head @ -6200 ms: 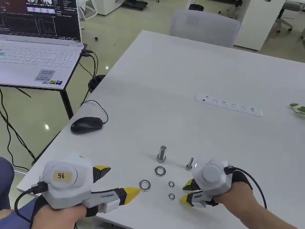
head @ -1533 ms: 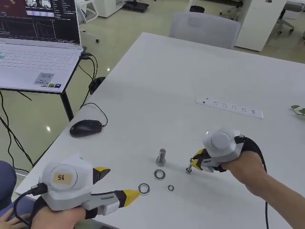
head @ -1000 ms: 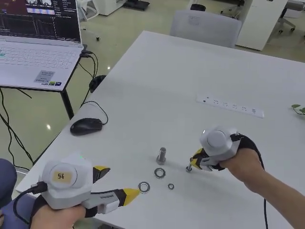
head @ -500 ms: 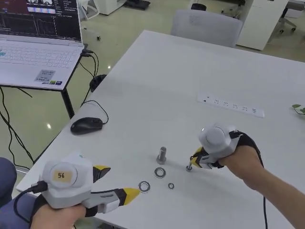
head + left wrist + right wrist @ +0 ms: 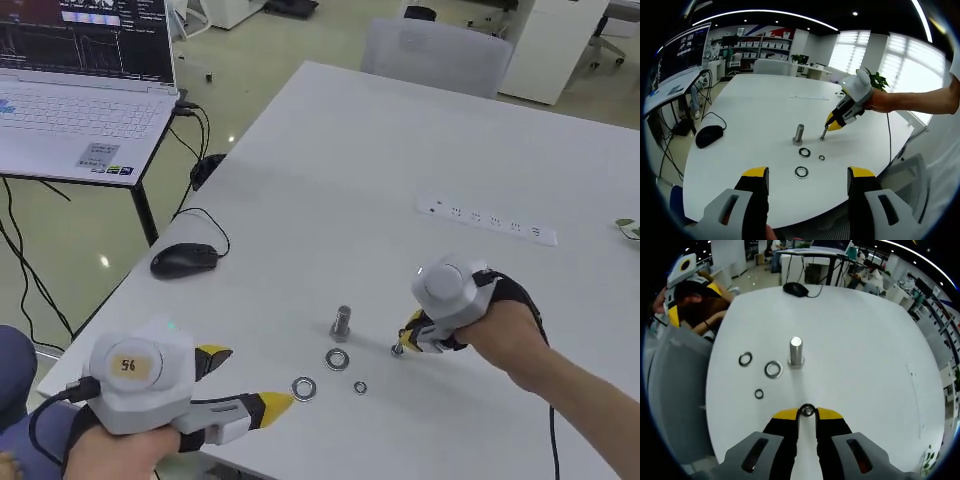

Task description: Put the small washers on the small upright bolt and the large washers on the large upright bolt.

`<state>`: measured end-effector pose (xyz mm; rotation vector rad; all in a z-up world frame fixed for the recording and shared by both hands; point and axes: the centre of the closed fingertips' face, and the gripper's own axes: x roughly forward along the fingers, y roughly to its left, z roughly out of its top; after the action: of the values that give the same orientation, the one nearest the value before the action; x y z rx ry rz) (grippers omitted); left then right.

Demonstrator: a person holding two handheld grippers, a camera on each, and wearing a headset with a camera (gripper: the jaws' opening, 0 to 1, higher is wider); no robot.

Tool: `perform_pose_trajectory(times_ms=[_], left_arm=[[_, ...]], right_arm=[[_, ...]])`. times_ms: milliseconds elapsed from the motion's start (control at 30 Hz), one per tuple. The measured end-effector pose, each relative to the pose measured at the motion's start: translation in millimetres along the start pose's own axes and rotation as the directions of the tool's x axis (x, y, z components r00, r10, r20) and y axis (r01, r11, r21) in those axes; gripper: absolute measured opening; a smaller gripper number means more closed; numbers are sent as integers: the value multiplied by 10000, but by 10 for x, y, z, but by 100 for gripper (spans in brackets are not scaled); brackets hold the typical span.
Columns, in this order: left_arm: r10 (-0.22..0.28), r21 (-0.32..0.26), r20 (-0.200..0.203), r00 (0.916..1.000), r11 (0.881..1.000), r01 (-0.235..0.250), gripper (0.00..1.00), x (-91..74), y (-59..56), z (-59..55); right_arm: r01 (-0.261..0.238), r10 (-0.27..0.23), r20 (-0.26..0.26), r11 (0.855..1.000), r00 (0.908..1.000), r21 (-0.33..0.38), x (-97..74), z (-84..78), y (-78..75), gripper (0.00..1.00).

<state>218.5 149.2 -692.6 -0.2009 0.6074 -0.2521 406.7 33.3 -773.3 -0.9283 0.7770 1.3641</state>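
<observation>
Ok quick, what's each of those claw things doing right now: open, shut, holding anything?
Left gripper: open, empty.
Right gripper: shut on a small washer, at the small bolt.

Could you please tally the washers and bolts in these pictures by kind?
Large silver metal washers: 2
Small dark metal washers: 2, one loose, one between the fingers of the right gripper
Large upright silver bolt: 1
Small upright silver bolt: 1
Total: 6
</observation>
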Motion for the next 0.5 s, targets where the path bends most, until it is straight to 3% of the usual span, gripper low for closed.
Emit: perform_pose_trajectory(times_ms=[500], left_arm=[[60, -81, -37, 10000, 9999, -60, 63, -28, 23, -44]], right_arm=[[-83, 79, -602, 10000, 9982, -55, 245, -143, 41, 13]])
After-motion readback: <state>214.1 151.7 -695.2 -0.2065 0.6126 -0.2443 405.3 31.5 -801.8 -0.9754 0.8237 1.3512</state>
